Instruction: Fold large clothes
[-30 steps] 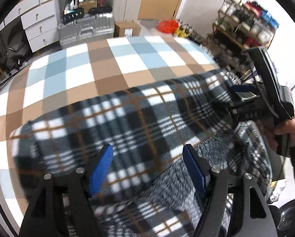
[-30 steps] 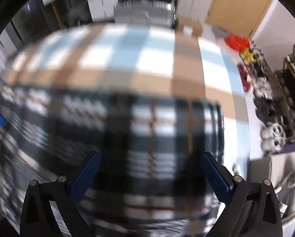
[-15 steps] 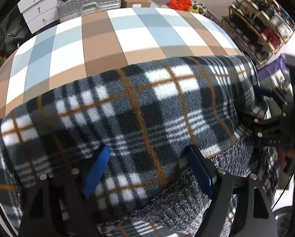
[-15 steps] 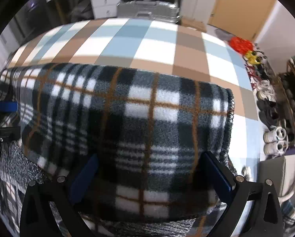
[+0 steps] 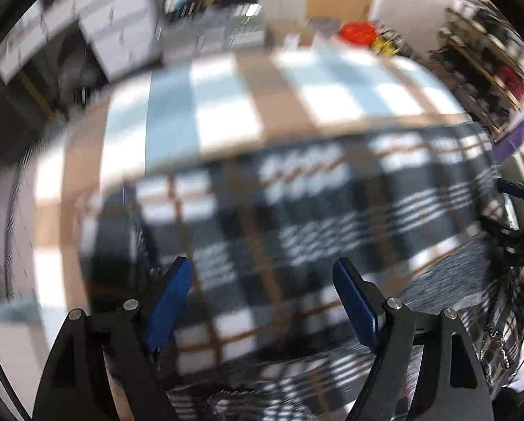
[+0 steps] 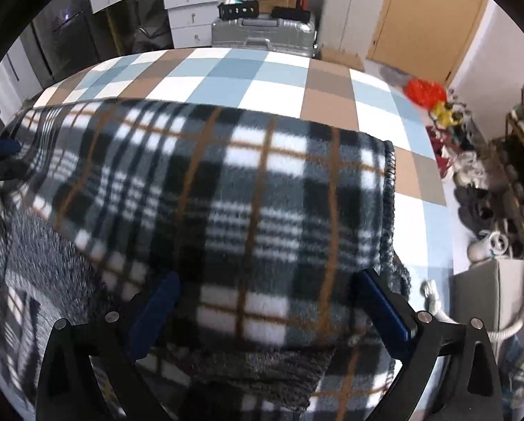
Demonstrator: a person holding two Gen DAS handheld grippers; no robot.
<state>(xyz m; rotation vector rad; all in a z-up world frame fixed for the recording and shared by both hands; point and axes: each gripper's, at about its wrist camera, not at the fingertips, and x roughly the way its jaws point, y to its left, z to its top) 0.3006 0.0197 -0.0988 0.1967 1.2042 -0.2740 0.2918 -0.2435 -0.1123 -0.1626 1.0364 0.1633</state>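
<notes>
Black-and-white plaid fleece garment [image 6: 262,189] lay folded once across checked blue, brown and white counter [image 6: 247,80]; needed further folds. Left claw [image 5: 262,294] and right claw [image 6: 265,301] spread apart, clasping nothing.

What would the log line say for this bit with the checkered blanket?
step: folding | item: plaid fleece blanket folded over on checked table cover | left gripper: open above blanket | right gripper: open, astride folded edge
</notes>
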